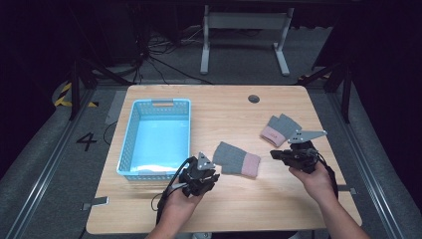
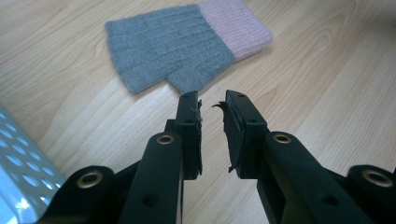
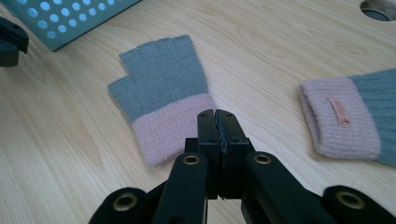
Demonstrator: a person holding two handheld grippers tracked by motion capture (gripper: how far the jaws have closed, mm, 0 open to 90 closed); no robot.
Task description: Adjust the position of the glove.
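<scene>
Left gripper (image 2: 212,105) jaws parted a little, gripping nothing, just near of the grey-pink fingerless glove (image 1: 237,159) lying flat mid-table; blue basket (image 1: 129,149) to its left. Right gripper (image 3: 217,115) jaws clenched together, empty, near the second glove (image 1: 279,129) at far right on the wooden table (image 1: 224,104).

A black numeral "4" (image 1: 86,141) is marked on the grey floor left of the table.

Table (image 1: 239,199): pale matt wood grain. Gloves (image 2: 187,44): ribbed knit, grey w/ pink cuff. Basket (image 1: 157,137): perforated blue plastic. Fingers (image 2: 189,135): matt black.
</scene>
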